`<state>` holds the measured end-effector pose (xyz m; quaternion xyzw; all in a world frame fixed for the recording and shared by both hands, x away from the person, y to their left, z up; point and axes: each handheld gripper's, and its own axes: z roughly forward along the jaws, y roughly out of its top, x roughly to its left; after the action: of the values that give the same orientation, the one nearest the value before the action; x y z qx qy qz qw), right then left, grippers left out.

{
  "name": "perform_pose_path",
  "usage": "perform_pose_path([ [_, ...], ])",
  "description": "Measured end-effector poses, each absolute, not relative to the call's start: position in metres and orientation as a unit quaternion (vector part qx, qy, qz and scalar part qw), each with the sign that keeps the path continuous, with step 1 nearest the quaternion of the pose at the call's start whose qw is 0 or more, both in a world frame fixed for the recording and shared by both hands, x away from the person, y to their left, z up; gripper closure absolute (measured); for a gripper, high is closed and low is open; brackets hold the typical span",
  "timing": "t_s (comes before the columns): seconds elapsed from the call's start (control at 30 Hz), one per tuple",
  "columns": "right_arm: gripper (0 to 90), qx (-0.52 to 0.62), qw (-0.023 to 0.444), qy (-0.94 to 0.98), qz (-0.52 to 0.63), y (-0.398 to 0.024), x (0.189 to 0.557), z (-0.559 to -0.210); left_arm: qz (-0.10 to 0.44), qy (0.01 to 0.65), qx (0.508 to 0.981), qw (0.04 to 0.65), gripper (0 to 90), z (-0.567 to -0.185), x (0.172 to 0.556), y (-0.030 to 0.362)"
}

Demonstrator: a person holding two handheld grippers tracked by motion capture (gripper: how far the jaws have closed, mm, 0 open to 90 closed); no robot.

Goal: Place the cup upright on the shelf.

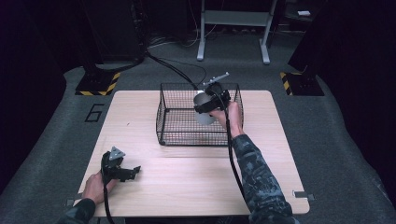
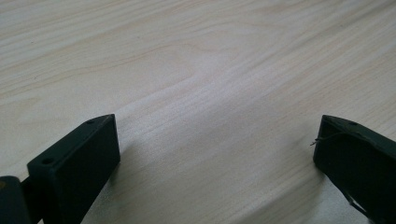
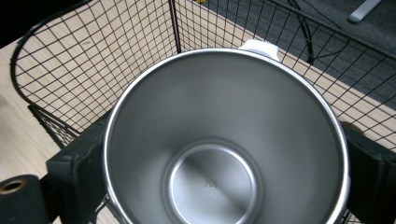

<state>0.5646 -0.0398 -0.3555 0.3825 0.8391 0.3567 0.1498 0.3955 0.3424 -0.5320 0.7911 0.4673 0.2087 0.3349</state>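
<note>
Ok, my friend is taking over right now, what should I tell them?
Right gripper: shut on the metal cup, holding it over the wire basket.
Left gripper: open, holding nothing, low over the wooden table near its front left corner.
Done: the cup is picked up and brought over the basket.
Left: probably lower the cup into the basket and let go; it is not set down yet.

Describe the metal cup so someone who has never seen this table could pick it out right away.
Start at the pale wooden table and find the black wire basket toward its far edge. Above the basket's right half, the right gripper holds the metal cup between its jaws. It is the one shiny silver thing there: round, open-topped, empty inside, with a small white tab on its rim.
</note>
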Motion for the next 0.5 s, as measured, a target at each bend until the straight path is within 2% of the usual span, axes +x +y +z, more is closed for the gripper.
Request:
perform_pose_path([
  [0.5, 5.9, 0.396, 0.126, 0.845, 0.337, -0.031, 0.583, -0.386, 0.208, 0.468, 0.791, 0.336, 0.4, -0.532, 0.395, 0.342],
])
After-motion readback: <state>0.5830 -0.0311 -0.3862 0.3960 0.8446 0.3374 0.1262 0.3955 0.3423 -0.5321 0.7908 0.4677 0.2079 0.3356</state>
